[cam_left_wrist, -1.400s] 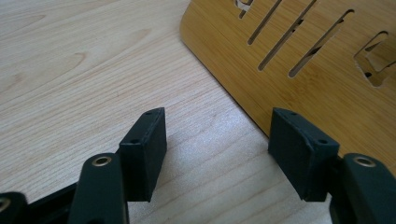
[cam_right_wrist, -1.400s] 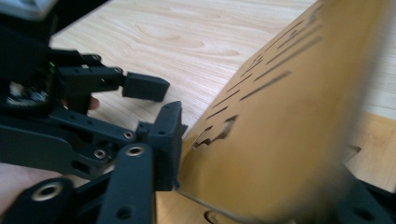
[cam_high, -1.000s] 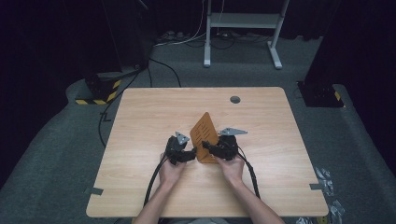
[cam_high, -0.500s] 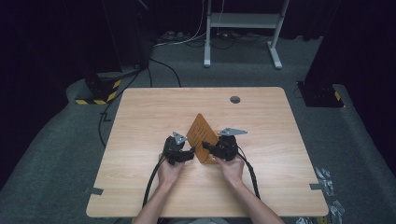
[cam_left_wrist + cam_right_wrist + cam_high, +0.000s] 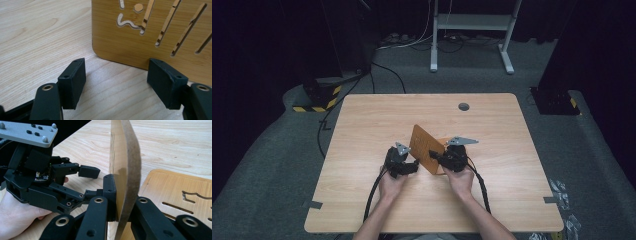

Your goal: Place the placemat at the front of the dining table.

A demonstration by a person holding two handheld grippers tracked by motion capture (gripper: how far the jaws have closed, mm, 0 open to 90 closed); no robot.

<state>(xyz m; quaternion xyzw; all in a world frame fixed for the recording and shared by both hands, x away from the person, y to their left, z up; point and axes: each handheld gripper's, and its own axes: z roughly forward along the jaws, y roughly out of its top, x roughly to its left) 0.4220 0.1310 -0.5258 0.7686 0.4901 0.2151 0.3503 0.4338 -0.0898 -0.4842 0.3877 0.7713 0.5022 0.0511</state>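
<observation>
A slotted bamboo board point(image 5: 424, 146) stands on edge in the middle of the table. My right gripper point(image 5: 435, 156) is shut on its lower edge; the right gripper view sees the board point(image 5: 127, 167) edge-on between my jaws point(image 5: 123, 203). A second slotted board point(image 5: 180, 192) lies flat on the table just behind it point(image 5: 444, 142). My left gripper point(image 5: 413, 166) is open at the upright board's near corner. In the left gripper view the board's face point(image 5: 150, 32) rises just beyond my spread jaws point(image 5: 116, 82), and nothing is between them. The right gripper view also catches the left gripper point(image 5: 91, 182).
The wooden table point(image 5: 362, 125) has a round grey cable port point(image 5: 463, 106) at the back. Black cables trail from both grippers toward the front edge. Beyond the table are a white metal stand point(image 5: 472, 22) and floor cables.
The upright board has shifted slightly left with my right gripper still shut on it. The left gripper has edged in closer to its corner.
</observation>
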